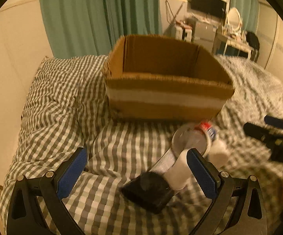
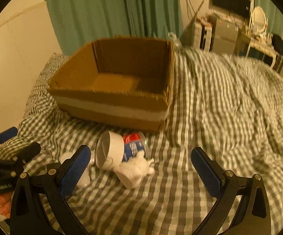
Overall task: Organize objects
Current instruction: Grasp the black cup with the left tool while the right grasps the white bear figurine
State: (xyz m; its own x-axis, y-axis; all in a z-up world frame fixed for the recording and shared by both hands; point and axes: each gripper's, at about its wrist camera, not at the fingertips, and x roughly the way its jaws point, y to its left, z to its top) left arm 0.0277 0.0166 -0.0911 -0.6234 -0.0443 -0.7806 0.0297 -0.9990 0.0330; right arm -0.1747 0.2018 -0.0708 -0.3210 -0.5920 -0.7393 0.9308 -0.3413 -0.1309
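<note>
Checked bedspread (image 2: 180,176), both claws wide, empty; black pouch (image 1: 151,190) only in left view.

Both views are dim and soaked in a warm yellow-orange cast, as from indoor lamp light; no lamp itself shows. Motion blur smears most of each picture: the cardboard box (image 1: 166,78) ahead of the left gripper (image 1: 137,174) has soft, doubled edges, and the checked bedcover (image 2: 229,101) beyond the right gripper (image 2: 141,168) streaks into lines. The gripper fingers (image 1: 200,174) stay sharper than anything past them. The box interior falls into deep shadow. Fisheye bending curves walls and curtain (image 1: 96,13), and a black vignette rings every corner.
</note>
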